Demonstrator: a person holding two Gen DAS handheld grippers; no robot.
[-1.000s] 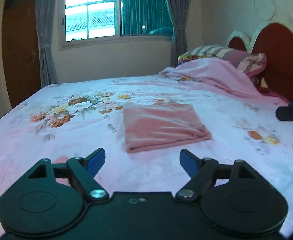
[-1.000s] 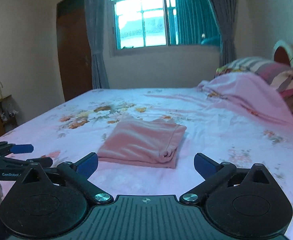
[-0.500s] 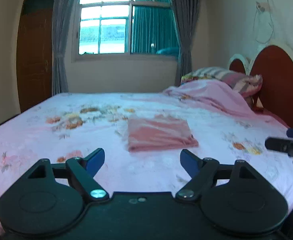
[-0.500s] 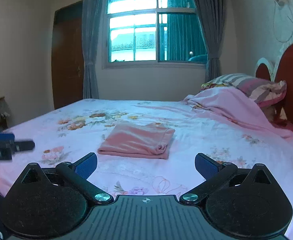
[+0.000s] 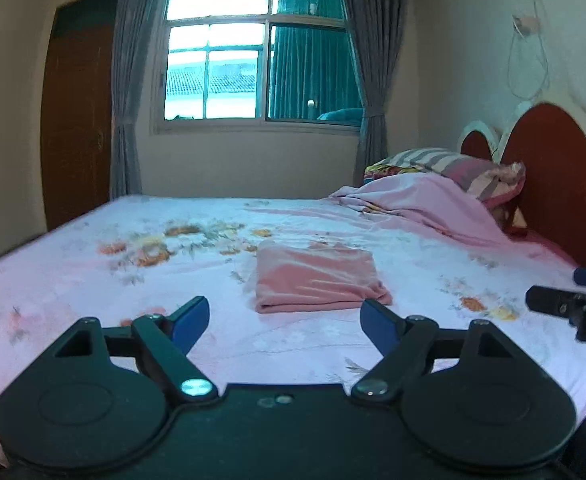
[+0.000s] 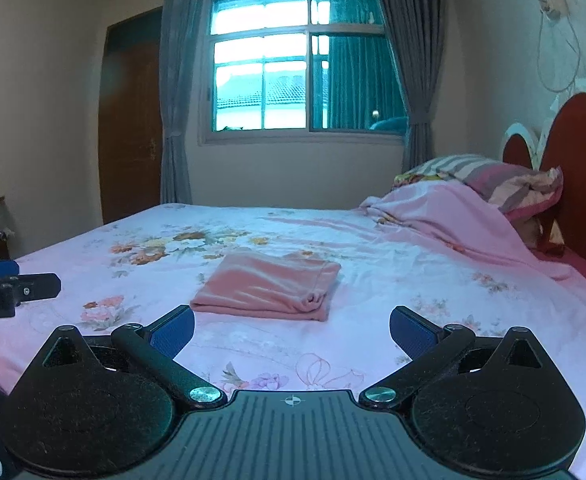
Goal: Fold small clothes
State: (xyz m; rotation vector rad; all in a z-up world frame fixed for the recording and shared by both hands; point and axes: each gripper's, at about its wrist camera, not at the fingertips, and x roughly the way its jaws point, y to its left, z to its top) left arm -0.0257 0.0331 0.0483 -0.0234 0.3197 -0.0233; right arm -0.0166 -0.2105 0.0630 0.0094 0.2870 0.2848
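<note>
Bedroom setting: a bed with a floral pink sheet (image 5: pixel 93 280) serves as your work surface, under a window (image 5: pixel 253 68) with grey curtains.

Your left tongs (image 5: pixel 283 320) stand released, blue pads spread wide with nothing between them; only bare sheet shows in the gap. Your right tongs (image 6: pixel 291 328) are likewise released and empty. Each pair sits low over the near edge of the bed, pointing slightly downward, and each shows at the margin of the other's view, so you hold them side by side and apart.

Beyond both pairs, near the middle of the bed, lies the pink garment (image 5: pixel 317 276). It rests flat as a compact rectangle, layered edges stacked at the near side and a rolled fold visible at its right corner (image 6: pixel 313 302). Neither tongs touch it; it lies clear of both.

Further out, a rumpled pink blanket (image 5: pixel 425 204) and striped pillows (image 5: pixel 453 164) sit against the red headboard (image 5: pixel 549 168), well apart from the garment. A wooden door (image 6: pixel 129 120) stands at the far left.

Assessment: this piece appears fully folded, with no loose sleeve or hem showing. No other unfolded small clothes are visible on the bed from either view. Judged on that, the folding looks complete or nearly so; anything left would be a further garment outside these views, which I cannot confirm.
</note>
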